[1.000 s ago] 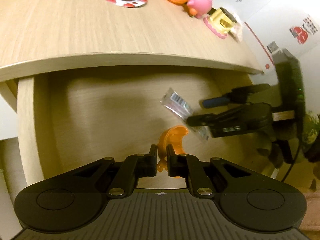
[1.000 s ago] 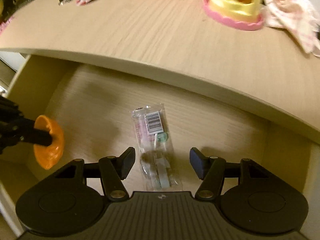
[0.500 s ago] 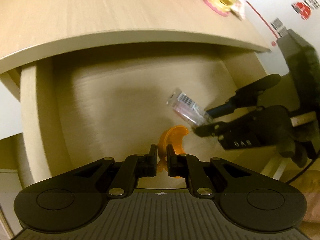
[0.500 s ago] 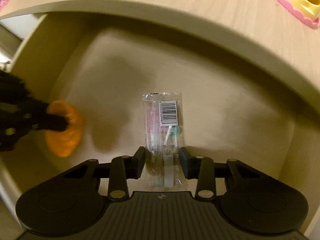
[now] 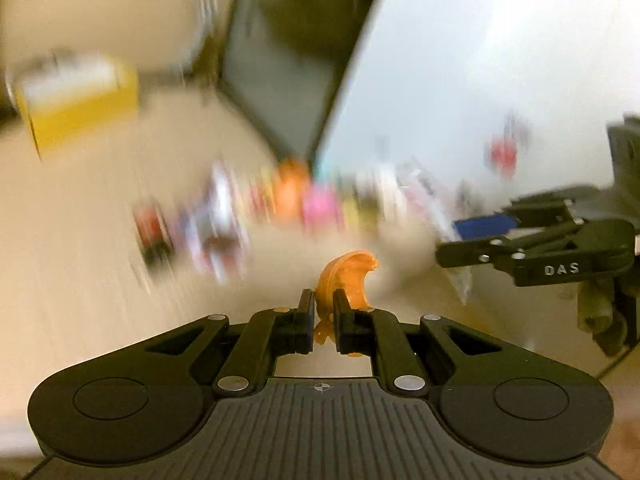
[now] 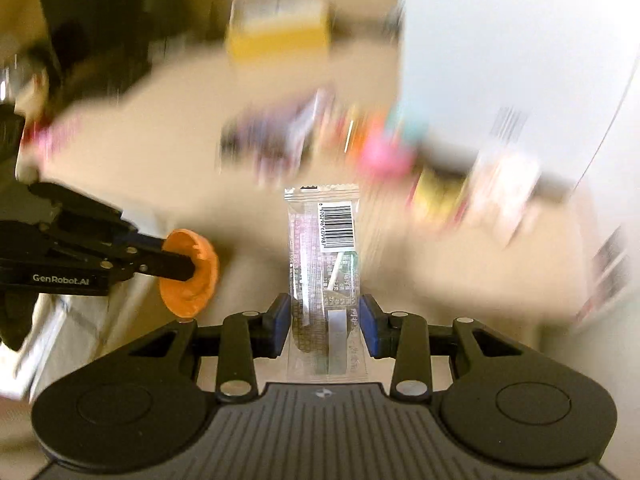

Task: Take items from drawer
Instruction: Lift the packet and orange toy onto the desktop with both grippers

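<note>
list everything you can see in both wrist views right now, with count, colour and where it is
orange curved piece: one, orange, pinched between the left gripper's fingers
clear packet: one, transparent with a barcode label, upright between the right gripper's blue pads
small items: several, mixed pink, orange, red and white, in a blurred row on the tabletop, too smeared to name
yellow box: one, yellow and white, at the far side of the tabletop, blurred
tabletop: one, light wood, below both grippers
left gripper: one, black, shut on the orange piece
right gripper: one, black, shut on the packet

Tabletop clutter [image 5: 280, 200] blurred beyond recognition
</note>
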A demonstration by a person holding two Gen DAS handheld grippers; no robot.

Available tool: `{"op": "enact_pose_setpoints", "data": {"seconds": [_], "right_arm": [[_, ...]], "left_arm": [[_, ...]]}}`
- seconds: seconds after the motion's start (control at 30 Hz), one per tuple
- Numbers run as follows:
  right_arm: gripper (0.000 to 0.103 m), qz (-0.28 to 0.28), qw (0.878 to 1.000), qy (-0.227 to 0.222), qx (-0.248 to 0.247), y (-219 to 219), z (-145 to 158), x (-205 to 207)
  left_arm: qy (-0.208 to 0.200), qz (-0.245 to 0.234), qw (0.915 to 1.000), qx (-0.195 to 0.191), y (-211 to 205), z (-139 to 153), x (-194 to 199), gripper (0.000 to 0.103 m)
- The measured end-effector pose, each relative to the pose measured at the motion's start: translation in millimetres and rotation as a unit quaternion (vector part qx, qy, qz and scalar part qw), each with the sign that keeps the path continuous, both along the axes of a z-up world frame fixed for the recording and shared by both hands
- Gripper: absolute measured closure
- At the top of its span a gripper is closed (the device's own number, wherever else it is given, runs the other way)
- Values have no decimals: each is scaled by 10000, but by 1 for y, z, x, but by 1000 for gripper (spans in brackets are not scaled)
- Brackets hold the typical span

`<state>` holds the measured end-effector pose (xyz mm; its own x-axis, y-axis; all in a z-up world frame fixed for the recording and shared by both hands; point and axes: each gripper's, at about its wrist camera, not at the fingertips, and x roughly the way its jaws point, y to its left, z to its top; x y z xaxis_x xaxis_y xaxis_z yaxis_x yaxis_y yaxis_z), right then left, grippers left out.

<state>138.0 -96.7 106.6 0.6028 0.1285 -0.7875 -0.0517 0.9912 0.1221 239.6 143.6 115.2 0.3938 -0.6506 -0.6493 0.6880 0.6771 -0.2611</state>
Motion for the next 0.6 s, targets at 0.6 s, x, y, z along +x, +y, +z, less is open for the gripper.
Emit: {"op": "enact_pose_setpoints", "data": {"seconds": [0.6], "right_arm": [[67,-239,9990,-159,-349,26,-34,139]], "left_arm": [[292,974,9948,10,-40,-66,132,91]]}}
